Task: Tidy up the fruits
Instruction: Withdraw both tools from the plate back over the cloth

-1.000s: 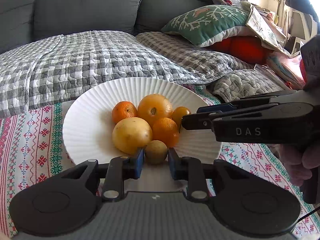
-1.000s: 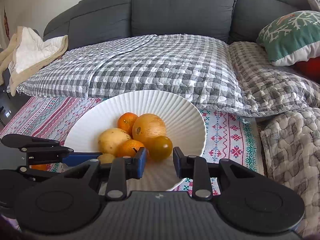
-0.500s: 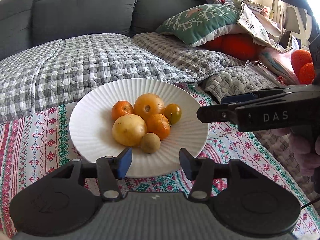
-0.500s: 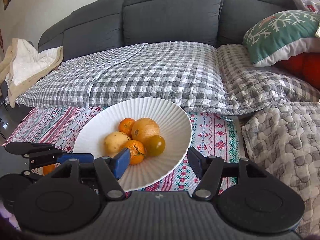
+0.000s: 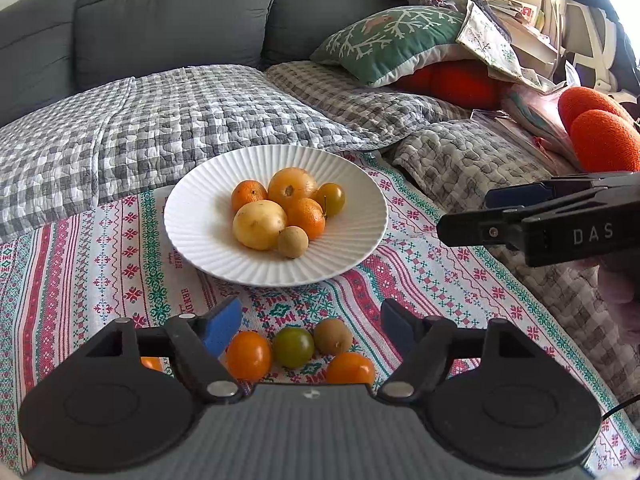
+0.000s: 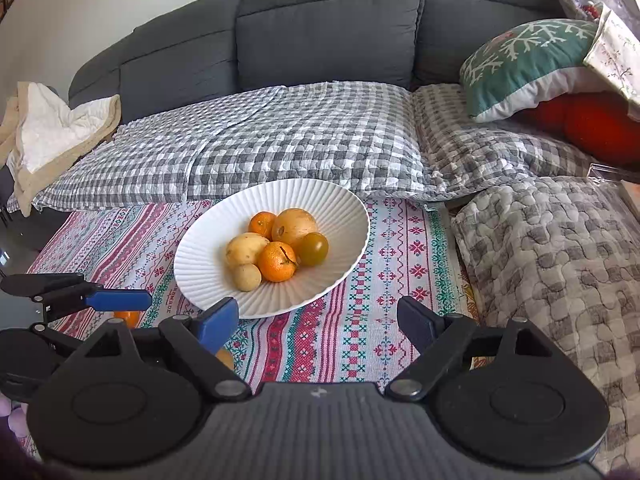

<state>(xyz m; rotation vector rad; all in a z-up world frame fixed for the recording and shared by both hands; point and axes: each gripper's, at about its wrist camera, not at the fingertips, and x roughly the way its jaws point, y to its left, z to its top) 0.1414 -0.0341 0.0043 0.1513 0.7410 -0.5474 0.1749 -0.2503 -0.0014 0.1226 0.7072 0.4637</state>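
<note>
Both grippers pulled back from the white plate [image 5: 208, 248], left gripper [image 5: 310, 326] jaws now spread wide, right gripper [image 6: 318, 318] likewise — small brown fruit [image 5: 293, 242] released at plate's 6 o'clock

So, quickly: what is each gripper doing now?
Left gripper: jaws open, holding nothing.
Right gripper: jaws open, holding nothing.

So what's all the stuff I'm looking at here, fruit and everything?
plate: one, white, ribbed, on the patterned cloth.
fruits on plate: six, orange, yellow, one greenish, piled at its centre.
loose fruits: at least four, orange, green, brown, on the cloth near the left claw.
patterned cloth: one, red, green, white, under everything.
checked quilt: grey and white, on the sofa seat.
sofa: one, dark grey, behind.
snowflake cushion: one, green and white, far right.
left claw: open, empty.
right claw: open, empty.
</note>
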